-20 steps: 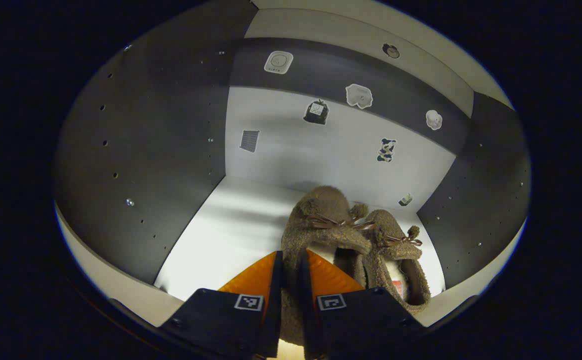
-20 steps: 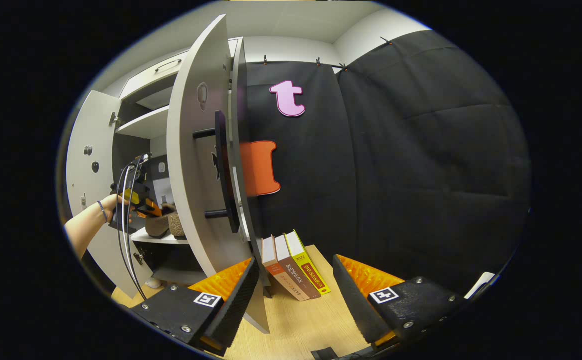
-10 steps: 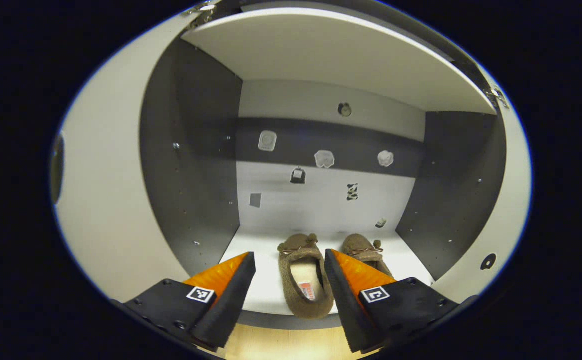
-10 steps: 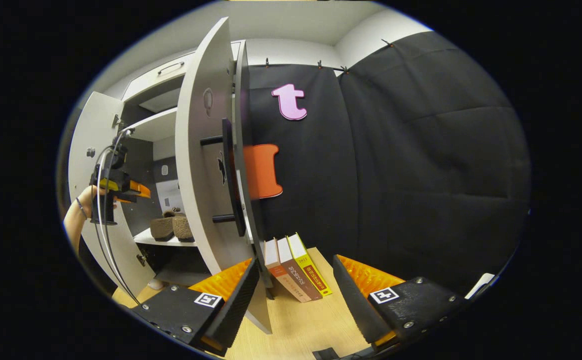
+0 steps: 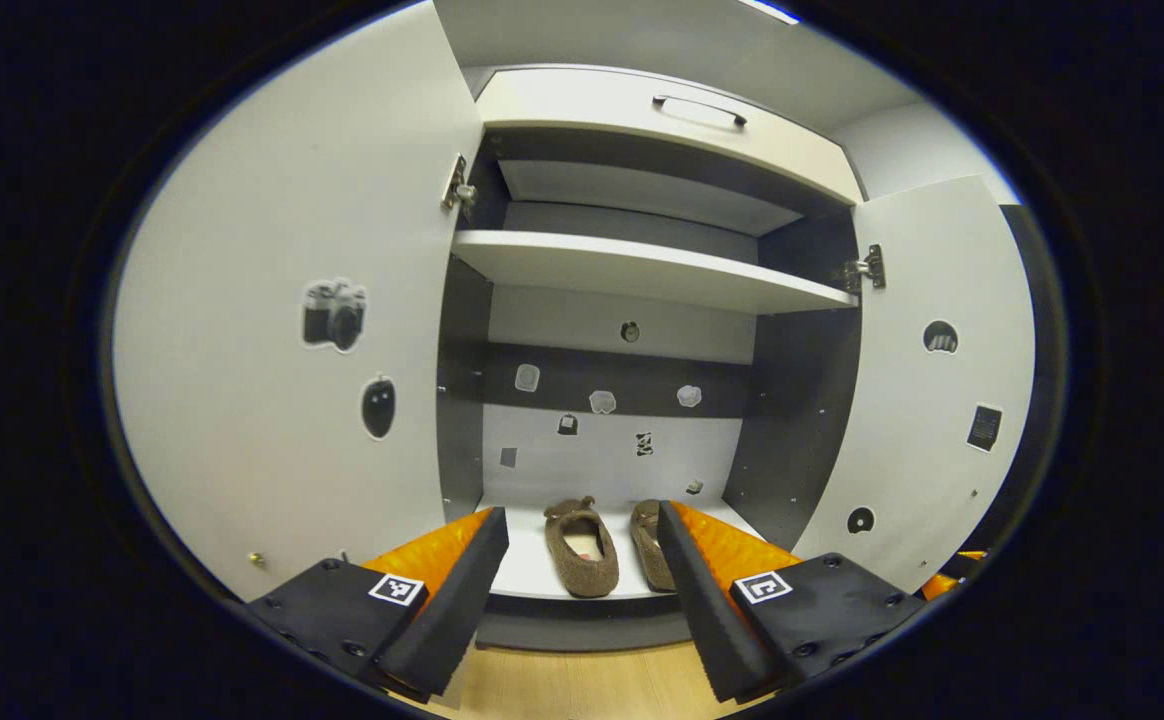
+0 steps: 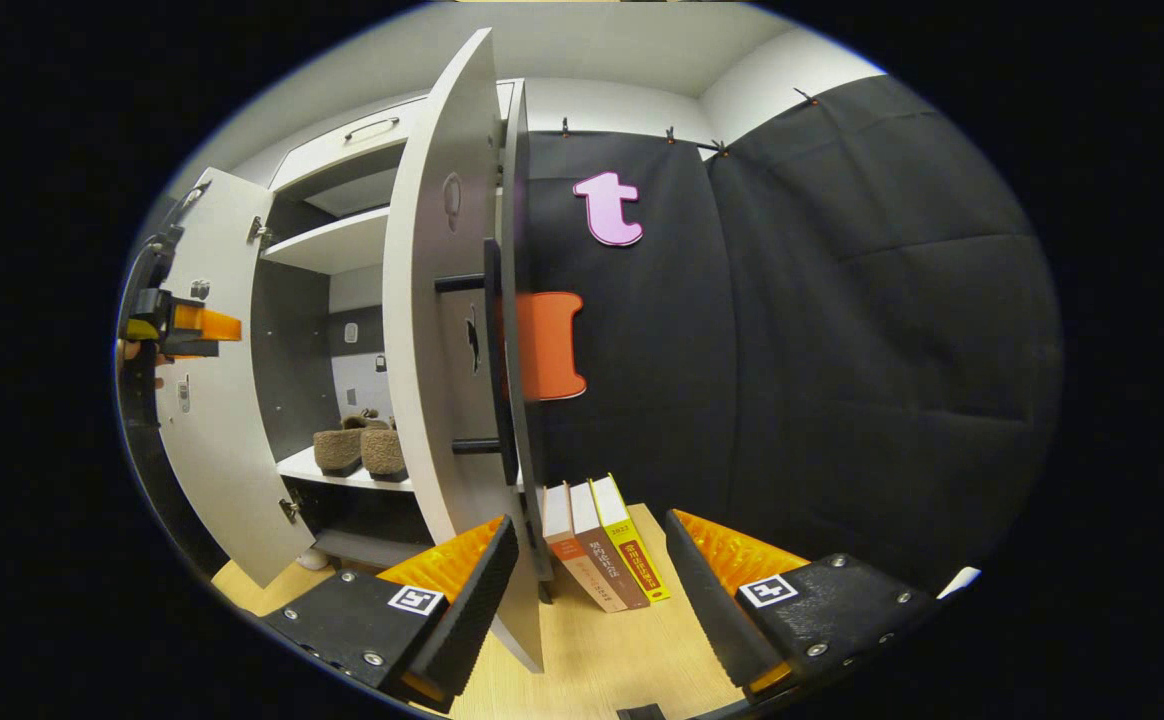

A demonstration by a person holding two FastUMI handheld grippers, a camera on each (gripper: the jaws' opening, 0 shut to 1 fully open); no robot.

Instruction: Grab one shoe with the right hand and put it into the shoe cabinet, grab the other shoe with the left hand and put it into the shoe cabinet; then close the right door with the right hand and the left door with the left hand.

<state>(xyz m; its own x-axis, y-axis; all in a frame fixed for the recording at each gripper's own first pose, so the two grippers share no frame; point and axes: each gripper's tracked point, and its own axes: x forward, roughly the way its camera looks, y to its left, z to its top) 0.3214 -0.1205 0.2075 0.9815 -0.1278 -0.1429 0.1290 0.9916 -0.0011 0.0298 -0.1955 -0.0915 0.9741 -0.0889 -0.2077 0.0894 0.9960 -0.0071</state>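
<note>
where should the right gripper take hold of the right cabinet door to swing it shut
Grip the dark bar handle on the right door, coming from its outer face. The bar stands off the panel on two posts, leaving room for a finger behind it. The right gripper is open and empty.

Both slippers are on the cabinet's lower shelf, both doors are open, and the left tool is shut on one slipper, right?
Not quite: in the left gripper view the left tool is open and holds nothing. Both slippers do sit on the lower shelf, with the left door and right door open.

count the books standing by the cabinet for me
3. The books lean together on the floor against the black cloth wall, just right of the open right door; more could be hidden behind that door.
</note>
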